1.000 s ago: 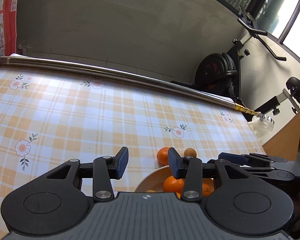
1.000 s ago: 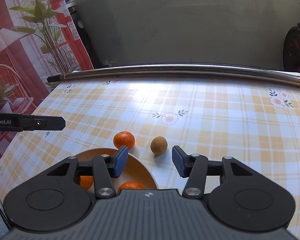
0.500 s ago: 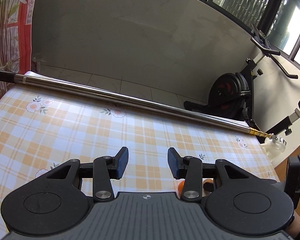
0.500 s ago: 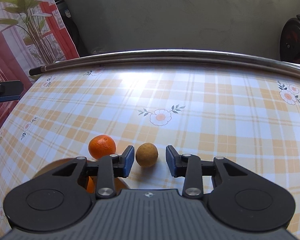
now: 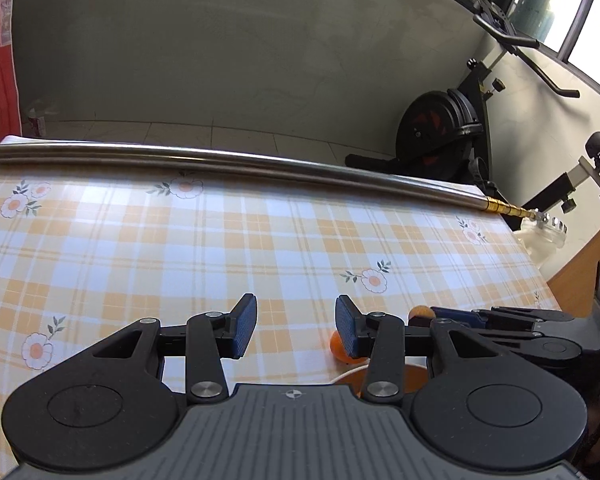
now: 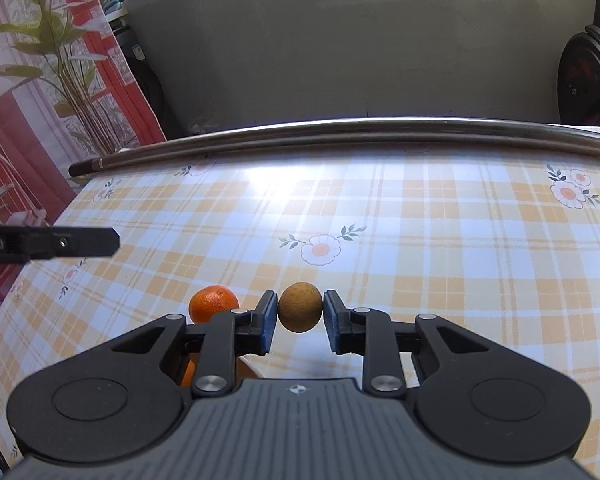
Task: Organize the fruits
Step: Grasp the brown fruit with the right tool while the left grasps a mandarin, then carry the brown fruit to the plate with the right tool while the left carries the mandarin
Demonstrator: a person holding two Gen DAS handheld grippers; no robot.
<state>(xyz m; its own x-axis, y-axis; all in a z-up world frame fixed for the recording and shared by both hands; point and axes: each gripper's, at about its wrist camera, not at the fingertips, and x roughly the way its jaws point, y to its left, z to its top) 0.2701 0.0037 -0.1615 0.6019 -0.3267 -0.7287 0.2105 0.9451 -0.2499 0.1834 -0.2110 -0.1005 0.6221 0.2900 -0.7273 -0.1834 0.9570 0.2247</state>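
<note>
My right gripper (image 6: 299, 318) is shut on a small round brown fruit (image 6: 299, 306), its blue pads touching both sides just above the checked tablecloth. A tangerine (image 6: 213, 303) lies on the cloth just left of it. The bowl is almost hidden under the right gripper; an orange sliver (image 6: 188, 372) of its contents shows. My left gripper (image 5: 296, 325) is open and empty above the cloth. In the left wrist view the tangerine (image 5: 337, 350), the bowl rim (image 5: 350, 373), the brown fruit (image 5: 421, 312) and the right gripper (image 5: 500, 322) sit at lower right.
A long steel pole (image 6: 340, 130) lies along the table's far edge. An exercise bike (image 5: 444, 130) stands beyond the far right corner. A plant and red curtain (image 6: 48, 60) are at the left. The left gripper's finger (image 6: 60, 242) pokes in from the left.
My right gripper moved forward around the brown fruit and closed on it. My left gripper swung up and away, then tilted back down toward the table; it stayed open.
</note>
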